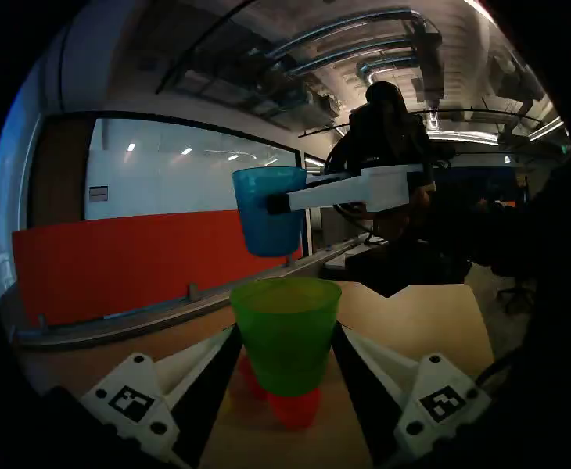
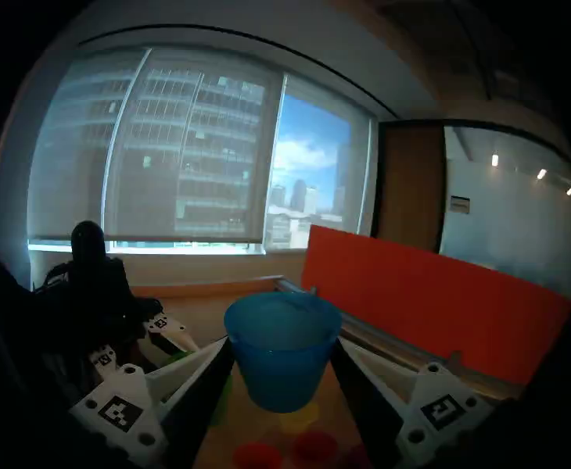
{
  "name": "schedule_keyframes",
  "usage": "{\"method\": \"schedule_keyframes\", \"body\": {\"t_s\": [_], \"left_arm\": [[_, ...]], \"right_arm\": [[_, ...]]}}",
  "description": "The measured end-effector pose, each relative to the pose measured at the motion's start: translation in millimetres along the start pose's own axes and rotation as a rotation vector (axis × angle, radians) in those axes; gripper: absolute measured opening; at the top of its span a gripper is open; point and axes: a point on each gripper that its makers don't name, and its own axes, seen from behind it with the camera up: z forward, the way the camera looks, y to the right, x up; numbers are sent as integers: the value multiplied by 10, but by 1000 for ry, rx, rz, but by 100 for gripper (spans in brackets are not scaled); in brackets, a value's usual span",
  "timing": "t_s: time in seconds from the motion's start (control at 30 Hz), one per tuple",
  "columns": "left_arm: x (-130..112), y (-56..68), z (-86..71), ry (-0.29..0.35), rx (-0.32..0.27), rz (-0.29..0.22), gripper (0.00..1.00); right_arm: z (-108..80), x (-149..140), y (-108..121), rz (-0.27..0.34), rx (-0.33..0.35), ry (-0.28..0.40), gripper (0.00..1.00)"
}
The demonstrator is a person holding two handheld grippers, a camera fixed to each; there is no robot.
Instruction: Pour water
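Observation:
A green cup (image 1: 287,344) stands upright between the fingers of my left gripper (image 1: 287,336), which is shut on it just above the wooden table (image 1: 434,313). Higher and a little farther off, a blue cup (image 1: 267,211) hangs upright, with my right gripper (image 1: 276,205) reaching in from the right and shut on it. In the right gripper view the blue cup (image 2: 283,359) sits between the right gripper's (image 2: 283,352) fingers. My left gripper (image 2: 164,327) shows at lower left, held by a dark-sleeved hand. I cannot tell whether either cup holds water.
Red cups (image 1: 293,406) stand on the table under the green cup; red (image 2: 314,447) and yellow (image 2: 297,420) ones lie below the blue cup. An orange partition (image 1: 129,258) runs along the table's far edge. A person in dark clothes (image 1: 387,133) stands behind the right gripper.

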Motion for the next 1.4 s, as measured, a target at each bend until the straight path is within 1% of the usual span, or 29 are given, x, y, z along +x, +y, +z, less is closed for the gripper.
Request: {"method": "schedule_keyframes", "body": {"t_s": [0.1, 0.3, 0.4, 0.53, 0.7, 0.87, 1.0, 1.2, 1.4], "left_arm": [[-9, -20, -4, -3, 2, 0, 80], [-30, -45, -15, -12, 8, -1, 80], [-47, -67, -29, -20, 11, -1, 80], [-108, -126, -54, -43, 20, -1, 80], [-243, -197, -68, -93, 28, -3, 81], [-381, -269, -54, -146, 32, -4, 80], [-502, -313, -23, -196, 30, -1, 80], [-732, -363, 31, -280, 20, 10, 81], [-979, -397, 90, -363, 9, 8, 80]], "right_arm": [[-7, 12, -25, 21, 8, 8, 86], [-48, 23, -14, 23, 0, 14, 86], [-93, -31, 35, 22, -16, 5, 86], [-169, -184, 123, 24, -45, -17, 86], [-274, -426, 228, 31, -76, -58, 86], [-349, -692, 282, 36, -91, -109, 86], [-406, -904, 299, 38, -92, -152, 86], [-484, -1230, 308, 25, -86, -218, 86], [-522, -1537, 323, 39, -76, -274, 86]]}}
